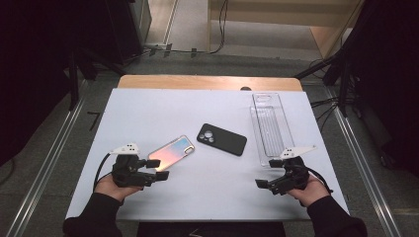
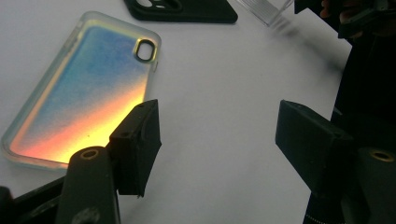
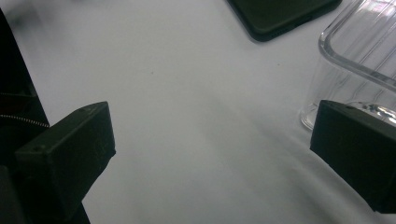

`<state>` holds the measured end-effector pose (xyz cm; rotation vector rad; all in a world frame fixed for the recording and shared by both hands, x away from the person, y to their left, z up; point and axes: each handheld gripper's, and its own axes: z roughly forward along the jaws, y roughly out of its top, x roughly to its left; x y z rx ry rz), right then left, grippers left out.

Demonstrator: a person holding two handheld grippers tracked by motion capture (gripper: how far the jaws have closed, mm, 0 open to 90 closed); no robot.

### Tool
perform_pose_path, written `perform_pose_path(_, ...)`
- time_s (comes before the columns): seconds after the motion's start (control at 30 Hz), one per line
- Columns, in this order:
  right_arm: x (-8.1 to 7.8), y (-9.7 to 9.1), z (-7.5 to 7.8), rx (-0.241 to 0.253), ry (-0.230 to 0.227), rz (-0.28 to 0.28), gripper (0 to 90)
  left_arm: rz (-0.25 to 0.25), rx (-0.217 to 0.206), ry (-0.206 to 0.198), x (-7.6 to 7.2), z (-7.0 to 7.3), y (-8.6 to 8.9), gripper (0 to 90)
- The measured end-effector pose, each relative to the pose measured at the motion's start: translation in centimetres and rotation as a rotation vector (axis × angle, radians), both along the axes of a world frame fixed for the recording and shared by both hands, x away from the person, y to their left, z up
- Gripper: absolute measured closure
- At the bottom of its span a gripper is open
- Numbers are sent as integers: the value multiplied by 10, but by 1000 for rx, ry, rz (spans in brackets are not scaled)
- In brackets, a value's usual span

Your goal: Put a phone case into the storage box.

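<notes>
Left gripper view: iridescent case [image 2: 79, 93] w/ camera cutout [image 2: 145, 49] clear.

I see the nearer phone case [image 1: 171, 151] shimmering in bands, blue at its camera end, through yellow, to orange-pink at the other, inside a clear rim; the second case [image 1: 222, 138] is plain matte black; the tray [image 1: 271, 129] is colourless with ribbed lines; my grippers' jaws are black; the table [image 1: 148, 113] is flat white.
</notes>
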<state>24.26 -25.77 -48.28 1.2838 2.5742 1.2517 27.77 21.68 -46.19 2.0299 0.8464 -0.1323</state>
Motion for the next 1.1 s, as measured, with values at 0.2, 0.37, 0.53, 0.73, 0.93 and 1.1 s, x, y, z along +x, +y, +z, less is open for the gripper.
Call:
perform_pose_path(0.2,0,0,-1,-8,3,4,0,-23,7,12,-1,-3,-4,288)
perform_pose_path(0.37,0,0,-1,-7,6,4,0,-12,-8,27,0,-1,-5,287)
perform_pose_path(0.53,0,2,-1,-7,8,12,0,-26,-15,-13,5,7,-7,247)
perform_pose_path(0.73,0,2,-2,-9,9,11,0,-14,-10,-32,16,12,-6,194)
perform_pose_path(0.93,0,2,-2,-10,9,10,0,-22,3,-67,27,18,-8,137)
perform_pose_path(1.1,0,2,-2,-10,9,11,0,-3,11,-61,41,17,-7,128)
